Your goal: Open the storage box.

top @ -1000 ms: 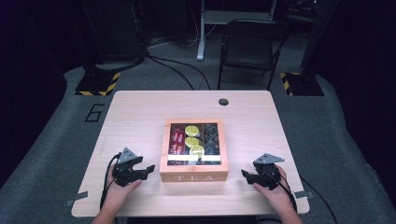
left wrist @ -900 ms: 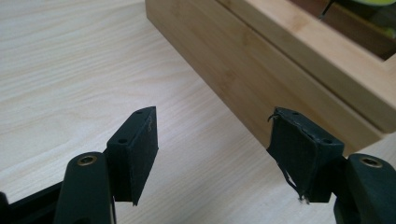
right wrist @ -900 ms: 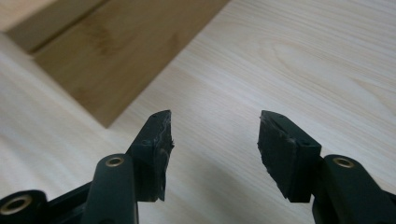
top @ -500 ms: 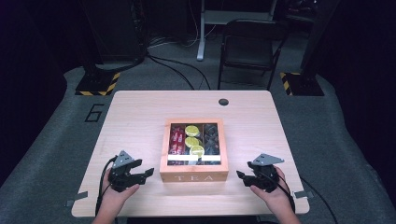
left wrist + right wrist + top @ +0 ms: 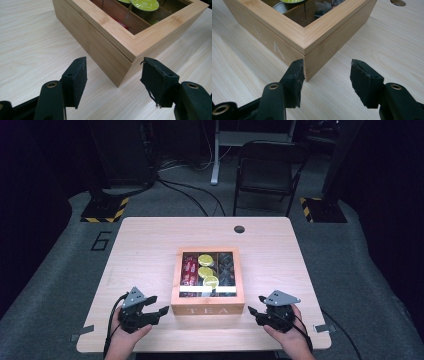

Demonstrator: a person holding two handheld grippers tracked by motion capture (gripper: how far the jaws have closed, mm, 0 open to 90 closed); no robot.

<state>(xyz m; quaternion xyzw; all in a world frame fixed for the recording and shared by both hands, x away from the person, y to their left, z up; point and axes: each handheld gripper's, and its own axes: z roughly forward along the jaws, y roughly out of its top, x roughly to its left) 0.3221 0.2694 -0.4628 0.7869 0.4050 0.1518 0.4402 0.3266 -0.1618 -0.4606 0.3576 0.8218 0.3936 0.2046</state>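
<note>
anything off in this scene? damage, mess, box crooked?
Only wear: the right pad of the left gripper has a frayed thread hanging off it. The tea box sits square on the table, lid closed.

A lab or studio recording space is suggested. A pale wooden table is set on grey carpet, ringed by dark stands with hazard-striped bases, floor cables and a folding chair.

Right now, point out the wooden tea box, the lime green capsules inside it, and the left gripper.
wooden tea box (image 5: 207, 310), high view, front wall with the lettering
lime green capsules (image 5: 205, 260), high view, top of the farthest one
left gripper (image 5: 157, 305), high view, between its jaw tips
</note>
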